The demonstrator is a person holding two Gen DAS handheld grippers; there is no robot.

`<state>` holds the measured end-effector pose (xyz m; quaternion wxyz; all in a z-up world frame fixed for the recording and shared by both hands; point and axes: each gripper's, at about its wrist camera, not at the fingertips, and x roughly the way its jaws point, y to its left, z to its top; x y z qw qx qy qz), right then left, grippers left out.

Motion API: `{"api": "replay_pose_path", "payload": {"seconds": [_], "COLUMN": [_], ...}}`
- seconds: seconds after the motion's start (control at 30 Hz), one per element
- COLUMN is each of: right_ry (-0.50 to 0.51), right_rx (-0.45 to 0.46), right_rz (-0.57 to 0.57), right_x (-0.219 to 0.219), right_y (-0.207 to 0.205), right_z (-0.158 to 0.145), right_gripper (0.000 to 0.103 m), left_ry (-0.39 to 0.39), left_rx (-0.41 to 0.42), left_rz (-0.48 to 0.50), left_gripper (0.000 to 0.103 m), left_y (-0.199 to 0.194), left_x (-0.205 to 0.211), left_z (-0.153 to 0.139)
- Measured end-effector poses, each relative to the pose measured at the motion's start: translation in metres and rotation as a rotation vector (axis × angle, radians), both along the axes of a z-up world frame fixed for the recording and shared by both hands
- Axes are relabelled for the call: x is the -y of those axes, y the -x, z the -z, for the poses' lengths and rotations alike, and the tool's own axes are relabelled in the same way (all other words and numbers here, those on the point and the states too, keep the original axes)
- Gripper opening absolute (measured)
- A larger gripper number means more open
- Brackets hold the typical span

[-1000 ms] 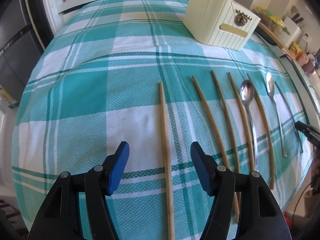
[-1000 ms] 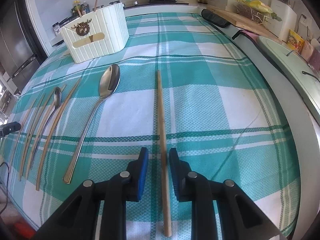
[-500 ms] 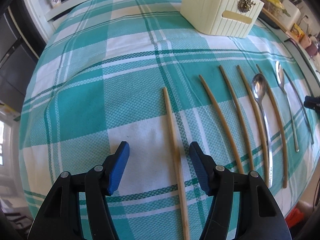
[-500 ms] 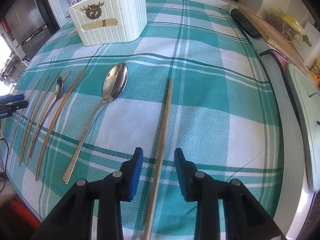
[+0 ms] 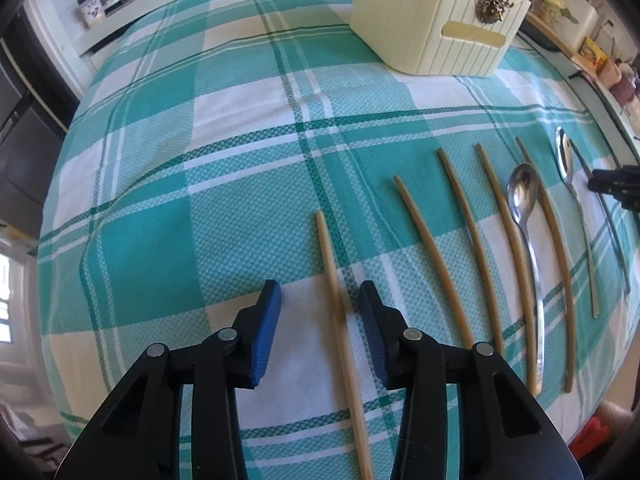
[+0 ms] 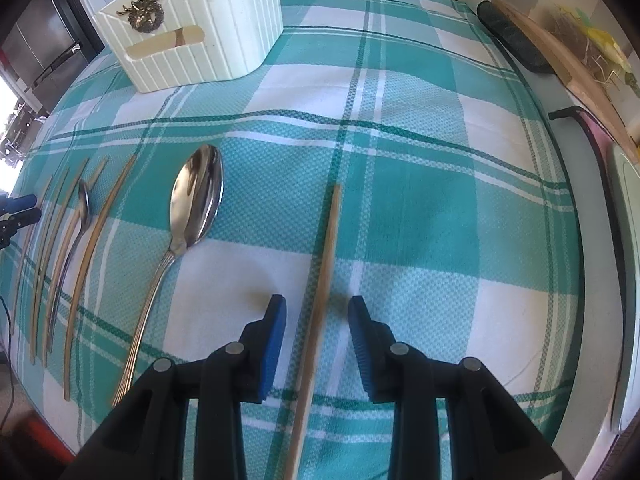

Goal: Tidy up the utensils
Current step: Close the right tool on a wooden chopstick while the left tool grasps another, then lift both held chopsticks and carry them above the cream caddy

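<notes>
My left gripper (image 5: 319, 308) is open, its blue pads on either side of a wooden chopstick (image 5: 340, 312) lying on the checked cloth, not touching it. My right gripper (image 6: 317, 320) is open around another wooden chopstick (image 6: 320, 300), pads apart from it. A cream utensil holder (image 5: 436, 16) stands at the far side; it also shows in the right wrist view (image 6: 192, 20). Several more chopsticks (image 5: 436, 256) and a small spoon (image 5: 524, 208) lie in a row. A large spoon (image 6: 192, 208) lies left of the right gripper.
The teal and white checked cloth (image 5: 200, 160) covers the table. A second spoon (image 5: 568, 168) lies at the right. A dark pad (image 6: 512, 40) and a wooden board (image 6: 568, 72) lie along the counter at the far right. Jars (image 5: 94, 12) stand at the back left.
Both grippers have moved forward along their chopsticks toward the holder. The left jaws have narrowed around its chopstick; the right jaws have widened.
</notes>
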<state>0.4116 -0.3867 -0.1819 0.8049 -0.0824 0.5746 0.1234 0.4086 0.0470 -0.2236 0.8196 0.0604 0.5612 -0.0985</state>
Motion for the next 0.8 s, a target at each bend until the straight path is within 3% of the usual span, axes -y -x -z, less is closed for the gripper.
{"api": "replay_pose_path", "payload": {"seconds": [0.03,0.1,0.13,0.27,0.4,0.63,0.8], "right_ry": [0.004,-0.001,-0.004,0.01,-0.018,-0.216,-0.26], "right_rx": [0.006,0.007,0.01,0.044,0.087,0.292,0.441], "right_rz": [-0.002,0.011,0.02,0.042,0.056,0.067,0.034], "right_x": [-0.002,-0.002,-0.002,-0.003,-0.001,0.021,0.024], "right_y": [-0.004,-0.012,-0.017,-0.03,-0.029,0.017,0.058], "right_z": [0.0,-0.001,0.0,-0.002,-0.012,-0.104,-0.167], "right_gripper": [0.033,0.032,0.031,0.007,0.006,0.006,0.006], "left_ry": [0.002,0.003,0.0,0.002,0.046,0.179,0.249], "left_rx": [0.0,0.009,0.014,0.042,0.11,0.296,0.412], "left_rz": [0.002,0.001,-0.001,-0.01,-0.045,-0.084,-0.09], "left_gripper": [0.03,0.009,0.007,0.005,0.004,0.004,0.004], "left_y": [-0.001,-0.004,-0.005,-0.006,0.0,0.035,0.06], "left_x": [0.002,0.004,0.005,0.008,-0.002,-0.03,-0.043], "left_z": [0.0,0.0,0.0,-0.002,-0.024,-0.11,-0.157]}}
